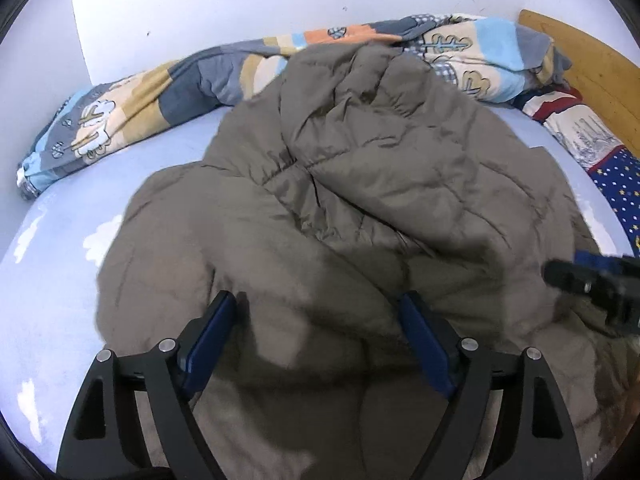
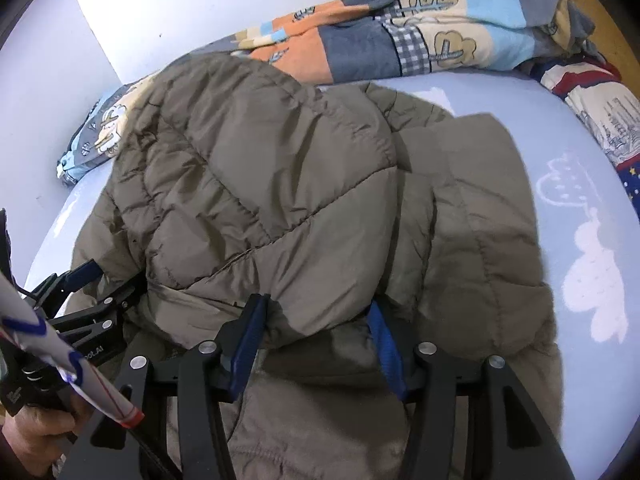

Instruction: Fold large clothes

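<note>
A puffy olive-brown padded jacket (image 1: pixel 360 184) lies bunched on the bed sheet (image 1: pixel 60 280), one part folded over the rest. My left gripper (image 1: pixel 316 308) hovers over its near edge. It is open, with its blue pads wide apart and fabric lying below them. My right gripper (image 2: pixel 316 310) is shut on a thick fold of the jacket (image 2: pixel 280 200), which bulges up between its pads. At the left edge of the right wrist view, the left gripper (image 2: pixel 108 284) rests against the jacket. The right gripper (image 1: pixel 580 276) shows at the right edge of the left wrist view.
A patchwork quilt (image 1: pixel 120 108) is heaped along the white wall (image 1: pixel 240 0) at the back. A star-patterned pillow (image 1: pixel 612 184) and a wooden headboard (image 1: pixel 592 64) are at the right. A person's hand (image 2: pixel 36 436) holds the left gripper's handle. Bare light-blue sheet with cloud prints (image 2: pixel 592 280) flanks the jacket.
</note>
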{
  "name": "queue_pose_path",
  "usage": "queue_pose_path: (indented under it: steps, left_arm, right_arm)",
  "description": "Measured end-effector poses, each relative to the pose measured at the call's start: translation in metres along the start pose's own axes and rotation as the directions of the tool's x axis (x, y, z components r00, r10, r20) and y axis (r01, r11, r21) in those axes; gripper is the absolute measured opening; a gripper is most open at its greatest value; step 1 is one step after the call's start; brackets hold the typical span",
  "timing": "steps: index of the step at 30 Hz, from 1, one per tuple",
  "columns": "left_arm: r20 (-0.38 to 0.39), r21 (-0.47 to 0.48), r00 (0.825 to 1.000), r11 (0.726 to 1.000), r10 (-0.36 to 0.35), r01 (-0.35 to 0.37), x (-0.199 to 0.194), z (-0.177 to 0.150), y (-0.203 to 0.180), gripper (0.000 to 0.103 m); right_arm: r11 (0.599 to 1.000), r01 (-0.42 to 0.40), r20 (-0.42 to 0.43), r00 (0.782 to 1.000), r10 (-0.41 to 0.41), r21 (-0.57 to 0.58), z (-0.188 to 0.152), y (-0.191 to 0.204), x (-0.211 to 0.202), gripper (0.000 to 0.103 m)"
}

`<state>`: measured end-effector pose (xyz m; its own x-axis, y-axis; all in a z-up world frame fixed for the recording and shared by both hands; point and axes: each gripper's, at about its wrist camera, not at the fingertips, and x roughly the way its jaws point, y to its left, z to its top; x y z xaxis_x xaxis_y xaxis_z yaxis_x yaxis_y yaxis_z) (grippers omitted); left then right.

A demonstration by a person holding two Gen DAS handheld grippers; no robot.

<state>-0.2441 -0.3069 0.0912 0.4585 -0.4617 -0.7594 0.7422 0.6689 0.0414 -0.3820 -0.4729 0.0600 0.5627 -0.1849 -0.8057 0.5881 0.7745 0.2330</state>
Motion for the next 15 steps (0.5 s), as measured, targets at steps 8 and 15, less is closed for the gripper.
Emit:
queue_pose_path:
  steps: [8,15]
  left_arm:
    - [-0.056,-0.044,0.998,0.999,-0.014,0.012,-0.044,-0.052,0.009,0.083]
    - [-0.097,-0.165,0.995,0.986,-0.007,-0.009,-0.081,-0.104,0.032,0.083]
  right_arm:
    - [1.000,-0.009,0.012,1.000,0.009,0.000,-0.019,0.012,-0.050,0.058]
    - [1.000,0.006,-0.051,0.999,-0.007,-0.023,-0.076,0.022,-0.074,0.058]
